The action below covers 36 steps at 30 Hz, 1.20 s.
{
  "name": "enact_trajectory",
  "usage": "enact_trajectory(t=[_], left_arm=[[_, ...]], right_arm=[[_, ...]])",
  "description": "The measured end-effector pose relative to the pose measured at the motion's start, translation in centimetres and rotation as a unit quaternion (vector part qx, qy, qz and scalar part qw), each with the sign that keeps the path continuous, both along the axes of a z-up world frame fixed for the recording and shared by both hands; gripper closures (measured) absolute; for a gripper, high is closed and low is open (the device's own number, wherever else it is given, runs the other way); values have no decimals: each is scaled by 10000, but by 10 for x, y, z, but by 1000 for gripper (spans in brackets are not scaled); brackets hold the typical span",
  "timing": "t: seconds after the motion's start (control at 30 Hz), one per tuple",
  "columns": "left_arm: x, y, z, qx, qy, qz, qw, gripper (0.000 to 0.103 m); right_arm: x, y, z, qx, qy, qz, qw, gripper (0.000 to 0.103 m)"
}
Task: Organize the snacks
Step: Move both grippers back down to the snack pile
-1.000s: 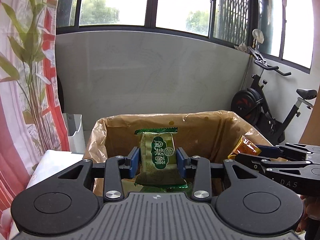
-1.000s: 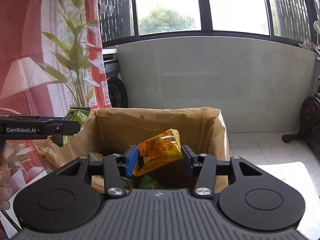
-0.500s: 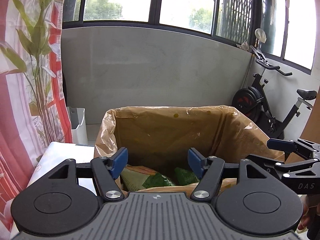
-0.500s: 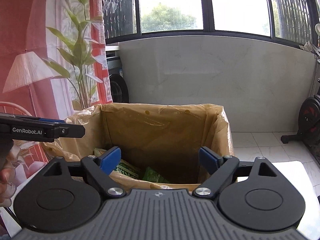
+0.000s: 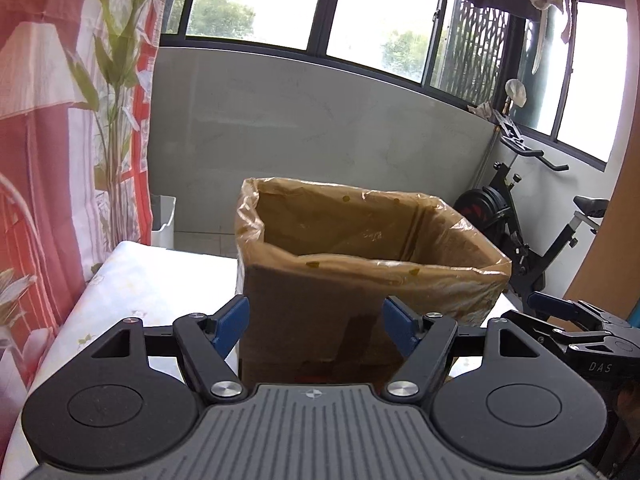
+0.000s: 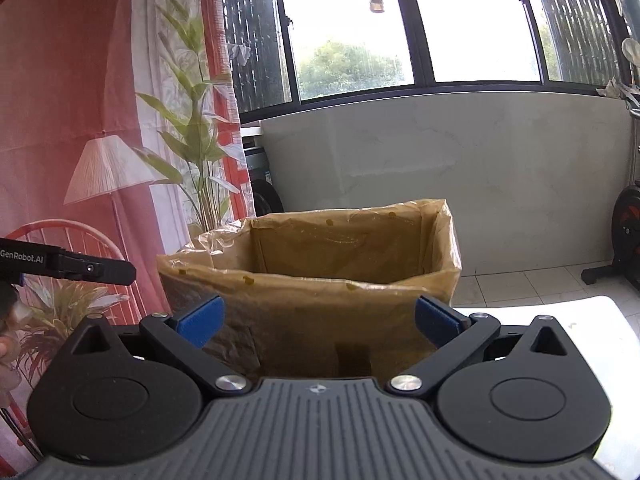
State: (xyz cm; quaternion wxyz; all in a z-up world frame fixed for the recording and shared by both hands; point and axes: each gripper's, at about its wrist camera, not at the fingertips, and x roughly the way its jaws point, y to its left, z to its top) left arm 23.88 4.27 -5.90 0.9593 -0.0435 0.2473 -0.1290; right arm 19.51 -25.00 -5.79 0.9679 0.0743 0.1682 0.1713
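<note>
The cardboard box (image 5: 320, 312), lined with a brownish plastic bag (image 5: 452, 280), is standing on the white table (image 5: 160, 280); no snacks are showing from either view. The left gripper (image 5: 316, 324) and right gripper (image 6: 318, 320) are both facing its near wall, their jaws opening with nothing between the blue pads (image 5: 232, 320).

Plastic-lined cardboard box (image 5: 320, 312) upright on table, open-topped.

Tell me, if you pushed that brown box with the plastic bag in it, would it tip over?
Probably not easily. The box looks wide with a flat bottom, so it would likely slide. Its bag looks thin and crinkly, so it would probably flop and rustle.
</note>
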Motion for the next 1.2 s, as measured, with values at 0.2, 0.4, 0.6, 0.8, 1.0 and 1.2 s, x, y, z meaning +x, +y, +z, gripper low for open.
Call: enact_trajectory(t=[0.2,0.4,0.6,0.8,1.0,1.2], left_arm=[[-18,-5,-53,-260,435,137,9986,29],[-37,-19,-86,151,545,285,9980,32],[-37,-23,-118,122,1073,99,9941,33],[-37,-26,-136,59,1450,76,9894,36],[-37,-37,-156,181,1783,-45,9838,42],[-34,-43,-171,248,2034,-76,9788,43]], right_arm=[[-24,13,-43,-280,-20,-353,9990,0],[-49,19,-84,-249,144,-511,9983,0],[-50,19,-98,-280,302,-622,9972,0],[-52,19,-104,-359,346,-644,9967,0],[-52,18,-104,-354,375,-587,9969,0],[-50,15,-105,-298,425,-646,9966,0]])
